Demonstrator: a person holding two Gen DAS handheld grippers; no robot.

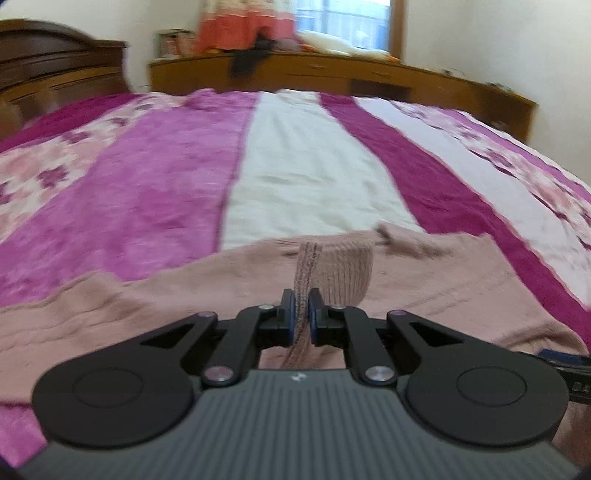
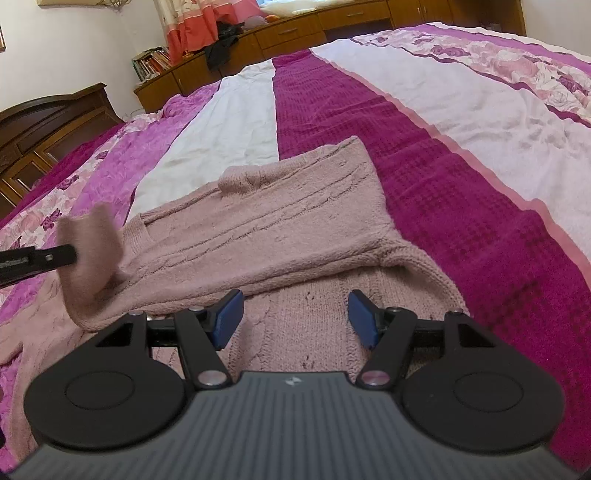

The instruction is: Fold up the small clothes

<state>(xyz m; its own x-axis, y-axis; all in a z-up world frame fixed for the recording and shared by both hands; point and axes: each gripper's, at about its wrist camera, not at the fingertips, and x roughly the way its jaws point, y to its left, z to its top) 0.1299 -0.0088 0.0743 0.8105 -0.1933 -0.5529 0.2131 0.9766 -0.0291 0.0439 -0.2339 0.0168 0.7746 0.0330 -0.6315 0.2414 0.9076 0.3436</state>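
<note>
Left gripper point(image 1: 301, 312), frame bottom, pinches sweater point(image 2: 280, 221) cuff so we can fold the sleeve; right gripper point(image 2: 295, 317) waits wide, empty, over the body.

A bedspread of magenta, white and rose-print stripes point(image 2: 424, 122) covers the bed. A dark carved wooden headboard point(image 2: 44, 122) stands at its left. Behind runs a long low brown wooden cabinet point(image 1: 332, 72), with a black cloth point(image 2: 221, 44) draped over its edge, books point(image 2: 151, 62) stacked on it, and a pink-and-orange curtain point(image 1: 236, 26) hanging above.
</note>
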